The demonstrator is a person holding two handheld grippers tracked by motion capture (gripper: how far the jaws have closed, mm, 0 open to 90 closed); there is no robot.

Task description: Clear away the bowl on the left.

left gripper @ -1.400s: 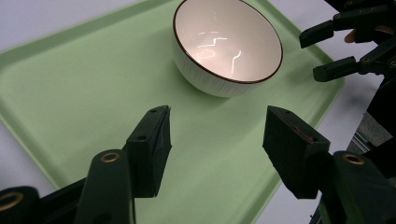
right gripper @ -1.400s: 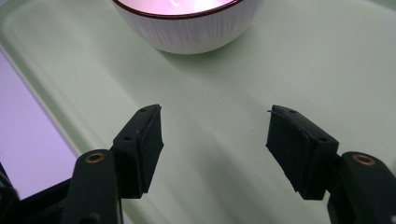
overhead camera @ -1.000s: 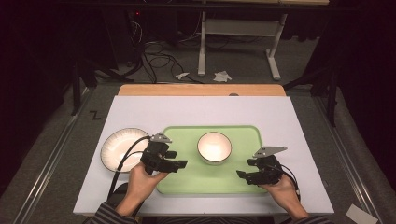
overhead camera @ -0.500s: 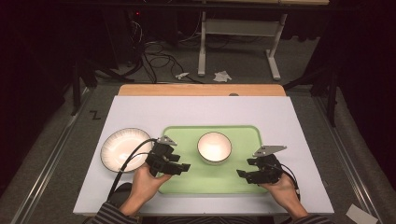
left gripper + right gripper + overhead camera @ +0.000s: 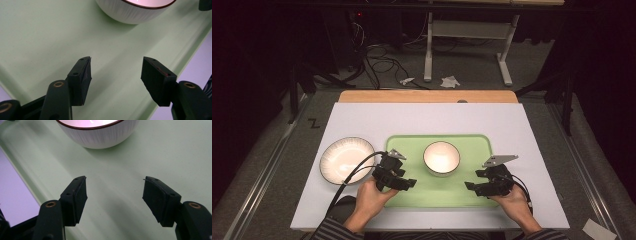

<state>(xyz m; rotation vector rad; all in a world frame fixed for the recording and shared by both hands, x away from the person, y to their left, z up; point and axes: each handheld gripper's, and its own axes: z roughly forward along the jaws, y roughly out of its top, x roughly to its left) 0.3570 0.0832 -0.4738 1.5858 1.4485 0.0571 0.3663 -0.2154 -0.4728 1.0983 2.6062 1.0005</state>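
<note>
From above, the left gripper (image 5: 404, 183) and right gripper (image 5: 473, 187) sit low over the near half of the green tray (image 5: 472, 145), flanking the white bowl (image 5: 441, 157) at its middle; a plate (image 5: 346, 160) lies left on the tabletop (image 5: 362, 120). Left gripper view: jaws spread, holding nothing, bowl (image 5: 135, 11) just ahead. Right gripper view: jaws gaping too, bowl (image 5: 97, 132) dead ahead on the tray (image 5: 162, 150). Looks like the approach; next, a gripper must close on the bowl's rim.
</note>
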